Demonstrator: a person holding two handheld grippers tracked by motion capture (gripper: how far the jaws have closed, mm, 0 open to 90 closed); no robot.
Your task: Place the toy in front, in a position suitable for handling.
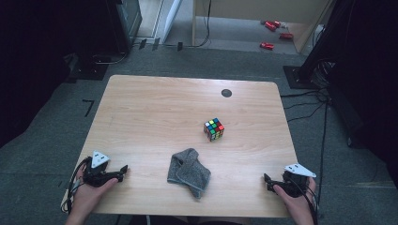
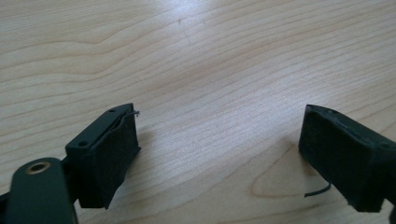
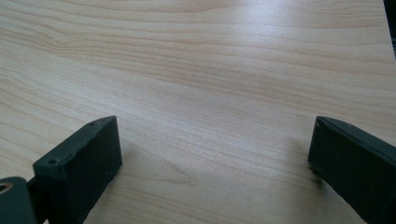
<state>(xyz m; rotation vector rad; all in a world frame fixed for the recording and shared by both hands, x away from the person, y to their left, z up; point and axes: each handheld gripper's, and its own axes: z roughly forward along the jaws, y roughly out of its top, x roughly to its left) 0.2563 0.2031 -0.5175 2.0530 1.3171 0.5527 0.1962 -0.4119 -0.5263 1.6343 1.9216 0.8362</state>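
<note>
Resting both at the bench [image 1: 141,108] near edge, left gripper [image 1: 123,170] and right gripper [image 1: 266,180] open and empty; cloth [image 1: 189,171] and cube [image 1: 214,129] untouched, nothing started.

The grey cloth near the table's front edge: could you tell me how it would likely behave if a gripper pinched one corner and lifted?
The cloth lies crumpled in soft folds, so it is probably floppy and would drape and unfold rather than hold its shape. Its surface looks like terry, so slipping from the fingers seems unlikely. It looks light, and if pushed across the table it would probably bunch rather than slide cleanly.
</note>
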